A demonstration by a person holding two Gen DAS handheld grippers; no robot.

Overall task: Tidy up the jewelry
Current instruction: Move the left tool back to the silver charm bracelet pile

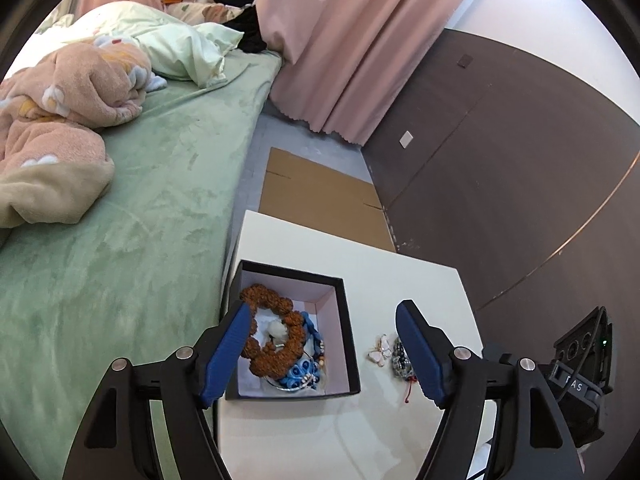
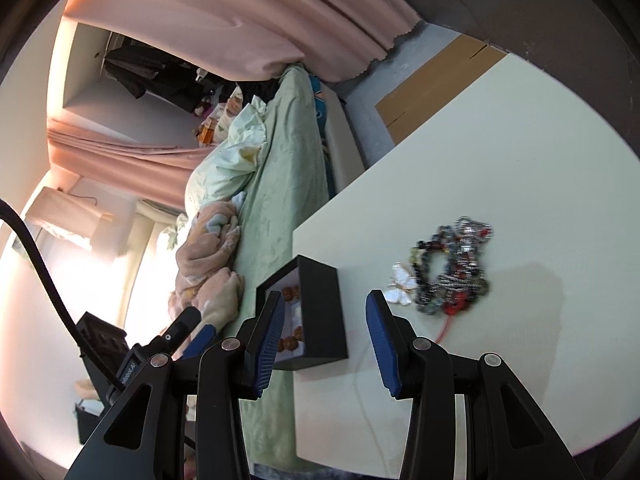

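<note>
A black jewelry box point(image 1: 344, 320) with a pale lining stands open on the white table point(image 1: 400, 276). Inside lie a brown bead bracelet point(image 1: 276, 344) and a blue bead piece point(image 1: 306, 372). My left gripper point(image 1: 324, 320) is open and empty above the box. Right of the box lie a white butterfly brooch point(image 1: 379, 350) and a dark bead heap point(image 1: 400, 356). In the right wrist view my right gripper point(image 2: 326, 308) is open and empty over the box point(image 2: 320, 312); the brooch point(image 2: 400, 286) and the beads point(image 2: 456, 268) lie to its right.
A bed with a green sheet point(image 1: 132, 216) and a pink blanket point(image 1: 60, 104) runs along the table's left edge. Flat cardboard point(image 1: 316, 196) lies on the floor beyond the table. Pink curtains point(image 1: 340, 40) and a dark wall panel point(image 1: 500, 152) stand behind.
</note>
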